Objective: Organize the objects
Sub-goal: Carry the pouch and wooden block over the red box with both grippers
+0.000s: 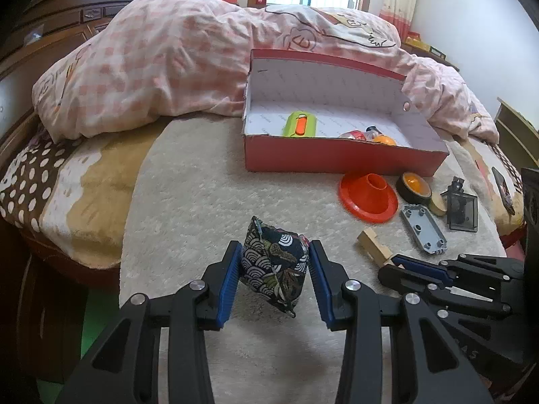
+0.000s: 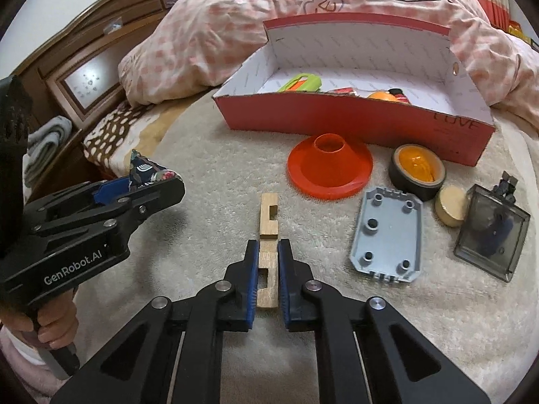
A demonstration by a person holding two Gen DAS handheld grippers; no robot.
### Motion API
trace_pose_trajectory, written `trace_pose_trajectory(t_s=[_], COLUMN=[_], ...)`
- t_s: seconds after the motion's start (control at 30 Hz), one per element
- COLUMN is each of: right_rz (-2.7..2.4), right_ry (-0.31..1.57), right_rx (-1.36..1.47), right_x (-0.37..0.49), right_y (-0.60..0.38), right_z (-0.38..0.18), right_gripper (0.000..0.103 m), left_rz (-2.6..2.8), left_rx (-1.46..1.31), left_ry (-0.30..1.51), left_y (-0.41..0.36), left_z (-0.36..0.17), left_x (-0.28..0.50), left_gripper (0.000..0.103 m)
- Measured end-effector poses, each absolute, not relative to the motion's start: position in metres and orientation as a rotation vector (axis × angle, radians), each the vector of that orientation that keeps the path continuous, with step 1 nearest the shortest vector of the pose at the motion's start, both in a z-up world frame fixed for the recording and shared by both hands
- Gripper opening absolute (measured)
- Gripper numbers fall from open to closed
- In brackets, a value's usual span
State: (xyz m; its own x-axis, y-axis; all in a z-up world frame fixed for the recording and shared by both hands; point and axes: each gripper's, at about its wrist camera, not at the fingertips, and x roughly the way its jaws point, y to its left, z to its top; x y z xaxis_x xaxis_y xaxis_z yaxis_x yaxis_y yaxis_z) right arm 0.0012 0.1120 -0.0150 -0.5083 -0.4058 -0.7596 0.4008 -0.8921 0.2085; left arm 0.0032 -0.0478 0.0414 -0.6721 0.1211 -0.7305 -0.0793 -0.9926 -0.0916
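Left wrist view: the left gripper (image 1: 274, 277) pinches the dark patterned fabric pouch (image 1: 274, 269) between its blue pads, over the cream fleece blanket (image 1: 188, 202) on the bed. The pouch is soft and sags below the pads (only its upper half looks clamped), so a quick swing could let it slide out before it reaches the red cardboard box with white lining (image 1: 337, 161) at 1 o'clock. At 3 o'clock the right gripper (image 1: 392, 264) sits close by, so the two could knock together if both head for the box at once.

Right wrist view: the right gripper (image 2: 268, 271) is pressed together on the notched pale wooden block (image 2: 268, 232), holding its near part while the far end sticks out towards 12 o'clock. That long overhang could pivot in the grip, or clip the orange plastic cone (image 2: 330, 171) at 1 o'clock or the box's near wall on the way in. The box already holds a green and orange case (image 2: 301, 84) and small items, which leaves less room for a clean drop.
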Motion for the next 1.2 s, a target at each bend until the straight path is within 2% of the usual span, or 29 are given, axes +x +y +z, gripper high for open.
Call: trace_pose_trajectory(t_s=[0.47, 1.2], right_rz=[-2.446, -2.497], right_ry=[-0.145, -0.137], right_rx=[1.108, 1.058], right_x=[-0.001, -0.061], right_y=[0.155, 0.183], right_z=[0.014, 0.045], right_gripper=[0.012, 0.012], left_rz=[2.730, 2.678], left_rx=[-1.198, -1.135], left_ry=[-0.066, 0.026], left_y=[-0.023, 0.016], left_z=[0.056, 0.085], left_x=[-0.015, -0.093], left_gripper=[0.040, 0.040])
